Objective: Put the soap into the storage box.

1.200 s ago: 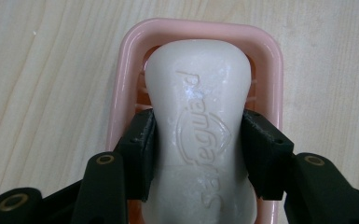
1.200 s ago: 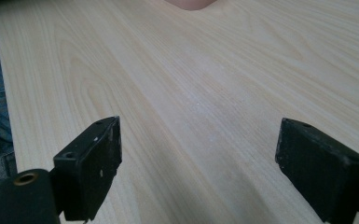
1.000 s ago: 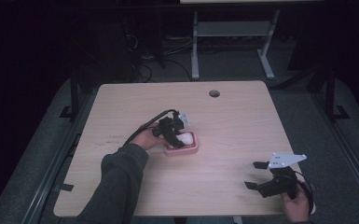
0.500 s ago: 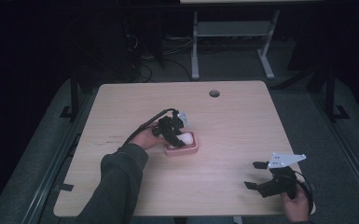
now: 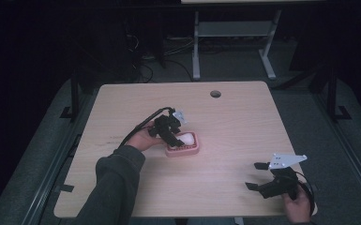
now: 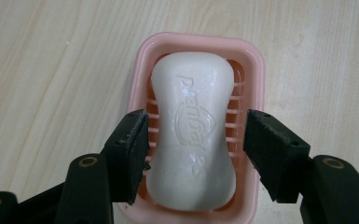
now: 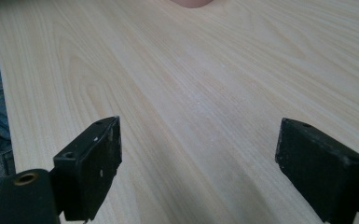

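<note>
while my left gripper (image 6: 193, 140) hangs over the pink soap dish (image 6: 140, 65), its jaws have just been opening, and they now stand apart on either side of the white bar of soap (image 6: 193, 126). in the left gripper view there is a clear gap between the bar and the pad on one side; the other pad sits close against the bar's edge, and i cannot tell whether it touches. the soap lies flat in the dish, lengthwise, with raised lettering facing up, and the dish's ribbed floor shows beside it. from the high view, i see the dish (image 5: 191, 151) resting on the wooden bench (image 5: 234, 126), a little left of the middle, with the left gripper (image 5: 172, 133) just above its near-left end and my left hand (image 5: 143, 139) and dark sleeve behind it. my right gripper (image 5: 257, 176) is well apart from the dish, near the bench's front right corner, held in my right hand (image 5: 296, 206). its jaws are spread wide with nothing between them, and in the right gripper view bare wood lies ahead of them.
</note>
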A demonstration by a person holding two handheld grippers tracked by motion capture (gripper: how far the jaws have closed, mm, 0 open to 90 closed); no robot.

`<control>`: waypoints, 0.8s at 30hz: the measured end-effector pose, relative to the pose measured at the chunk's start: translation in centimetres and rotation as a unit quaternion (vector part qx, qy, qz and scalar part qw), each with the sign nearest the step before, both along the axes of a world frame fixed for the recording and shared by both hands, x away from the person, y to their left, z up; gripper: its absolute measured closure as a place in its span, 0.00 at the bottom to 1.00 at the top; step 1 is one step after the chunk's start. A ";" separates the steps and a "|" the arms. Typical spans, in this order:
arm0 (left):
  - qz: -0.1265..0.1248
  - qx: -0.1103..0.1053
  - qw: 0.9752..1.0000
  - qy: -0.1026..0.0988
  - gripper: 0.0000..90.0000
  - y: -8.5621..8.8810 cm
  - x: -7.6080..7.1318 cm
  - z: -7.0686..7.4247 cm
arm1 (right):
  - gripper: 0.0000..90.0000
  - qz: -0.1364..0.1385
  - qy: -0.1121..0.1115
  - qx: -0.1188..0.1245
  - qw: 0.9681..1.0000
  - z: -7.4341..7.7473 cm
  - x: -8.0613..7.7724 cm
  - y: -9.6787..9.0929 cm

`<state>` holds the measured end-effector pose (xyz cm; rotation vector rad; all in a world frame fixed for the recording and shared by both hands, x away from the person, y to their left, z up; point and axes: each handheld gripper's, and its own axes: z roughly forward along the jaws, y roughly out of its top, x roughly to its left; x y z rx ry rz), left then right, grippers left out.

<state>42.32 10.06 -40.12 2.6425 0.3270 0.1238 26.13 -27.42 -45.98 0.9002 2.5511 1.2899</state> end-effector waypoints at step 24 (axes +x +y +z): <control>0.021 -0.007 1.000 -0.006 0.42 2.8 -2.1 0.6 | 0.16 -0.002 0.002 -0.004 1.000 -0.1 0.1 0.3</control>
